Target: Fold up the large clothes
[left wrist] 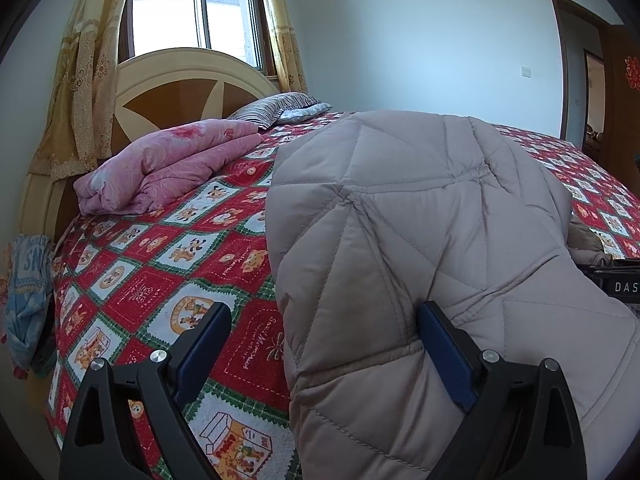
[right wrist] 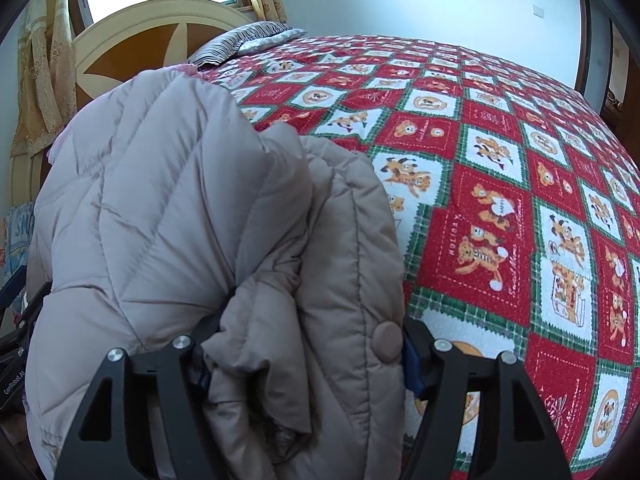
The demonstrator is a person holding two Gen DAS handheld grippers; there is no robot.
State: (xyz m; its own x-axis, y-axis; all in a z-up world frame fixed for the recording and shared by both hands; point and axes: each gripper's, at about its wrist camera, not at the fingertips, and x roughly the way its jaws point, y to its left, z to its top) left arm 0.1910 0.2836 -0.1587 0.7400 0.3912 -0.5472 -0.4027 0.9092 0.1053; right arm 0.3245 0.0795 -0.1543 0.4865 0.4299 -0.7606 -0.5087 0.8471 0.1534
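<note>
A large beige quilted down coat [left wrist: 420, 220] lies folded in a thick bundle on the red, white and green bear-print bedspread [left wrist: 180, 260]. My left gripper [left wrist: 322, 356] stands wide open at the coat's left edge. Its left finger is over bare bedspread and its right finger rests against a fold. In the right wrist view the coat [right wrist: 180, 200] shows a bunched edge with a round snap button [right wrist: 387, 342]. That edge fills the gap of my right gripper [right wrist: 306, 360], touches both fingers and hides most of the pads.
A folded pink quilt [left wrist: 168, 164] and striped pillows [left wrist: 276, 108] lie by the round headboard [left wrist: 180, 80]. Curtains and a window stand behind it. A blue cloth [left wrist: 28, 292] hangs at the bed's left side. An open door [left wrist: 592, 80] is far right. Bedspread [right wrist: 500, 200] stretches right of the coat.
</note>
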